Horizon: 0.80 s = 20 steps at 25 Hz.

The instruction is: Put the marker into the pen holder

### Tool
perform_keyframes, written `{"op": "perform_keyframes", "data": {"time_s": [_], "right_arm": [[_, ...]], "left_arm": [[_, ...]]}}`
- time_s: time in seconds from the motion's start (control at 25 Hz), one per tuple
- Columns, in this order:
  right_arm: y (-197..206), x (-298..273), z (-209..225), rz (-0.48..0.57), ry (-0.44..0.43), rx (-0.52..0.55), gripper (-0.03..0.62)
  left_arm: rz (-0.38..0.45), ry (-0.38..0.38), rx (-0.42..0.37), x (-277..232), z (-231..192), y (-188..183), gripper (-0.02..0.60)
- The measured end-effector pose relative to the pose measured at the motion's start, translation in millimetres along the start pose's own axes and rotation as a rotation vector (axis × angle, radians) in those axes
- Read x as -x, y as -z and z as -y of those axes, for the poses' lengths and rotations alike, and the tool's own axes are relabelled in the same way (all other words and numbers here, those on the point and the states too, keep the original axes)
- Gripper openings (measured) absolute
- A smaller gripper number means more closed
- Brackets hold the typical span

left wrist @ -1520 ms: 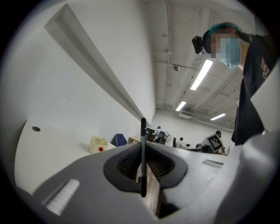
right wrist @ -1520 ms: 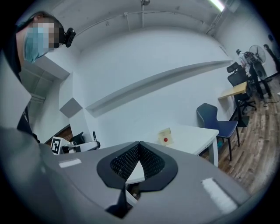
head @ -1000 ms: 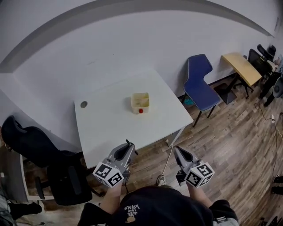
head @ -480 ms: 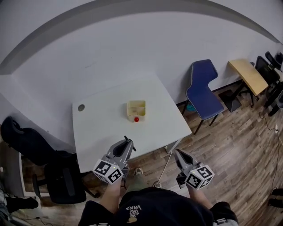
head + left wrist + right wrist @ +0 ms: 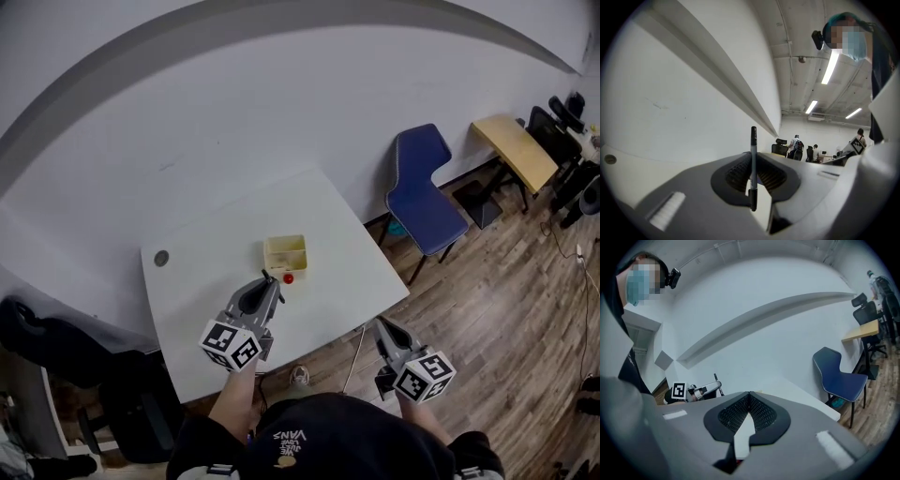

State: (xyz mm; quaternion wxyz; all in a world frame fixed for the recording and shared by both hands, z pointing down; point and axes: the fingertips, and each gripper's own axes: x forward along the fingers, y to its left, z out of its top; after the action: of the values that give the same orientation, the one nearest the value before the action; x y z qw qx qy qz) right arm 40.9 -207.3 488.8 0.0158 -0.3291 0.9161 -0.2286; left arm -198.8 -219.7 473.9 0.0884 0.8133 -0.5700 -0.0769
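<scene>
My left gripper (image 5: 272, 278) is shut on a thin black marker (image 5: 753, 172), which stands upright between its jaws in the left gripper view. In the head view that gripper hangs over the white table (image 5: 206, 309), just in front of the cream pen holder (image 5: 285, 253). A small red thing (image 5: 289, 277) lies against the holder's near side. My right gripper (image 5: 383, 327) is shut with nothing in it, off the table's right front corner over the wood floor. From the right gripper view the left gripper (image 5: 701, 390) shows with the marker sticking up.
A blue chair (image 5: 424, 187) stands right of the table, a wooden desk (image 5: 515, 145) beyond it. A dark chair (image 5: 56, 342) sits at the table's left. The table has a round cable hole (image 5: 161, 257) at its far left corner. A white wall runs behind.
My left gripper has moved forward over the table with the marker, up to the pen holder. The head view has shifted closer to the table. The right gripper has kept its place.
</scene>
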Motion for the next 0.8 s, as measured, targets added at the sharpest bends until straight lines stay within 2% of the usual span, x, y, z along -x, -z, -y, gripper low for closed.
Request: {"op": "perform_keyframes", "data": {"time_s": [0.28,0.56,0.8], "right_arm": [[6.8,-16.8,7.8,0.014,0.088,-0.022,0.000],[13.2,-20.2,18.9,0.019,0.172,-0.042,0.000],[18.9,-18.7,23.5,0.021,0.224,-0.054,0.000]], "left_arm": [[-0.041,0.053,-0.010,-43.1,-36.4,11.1,0.082],[-0.086,0.107,-0.031,-85.5,-52.1,35.8,0.082],[-0.139,0.117,-0.055,-107.6,-62.3,63.6,0.083]]}}
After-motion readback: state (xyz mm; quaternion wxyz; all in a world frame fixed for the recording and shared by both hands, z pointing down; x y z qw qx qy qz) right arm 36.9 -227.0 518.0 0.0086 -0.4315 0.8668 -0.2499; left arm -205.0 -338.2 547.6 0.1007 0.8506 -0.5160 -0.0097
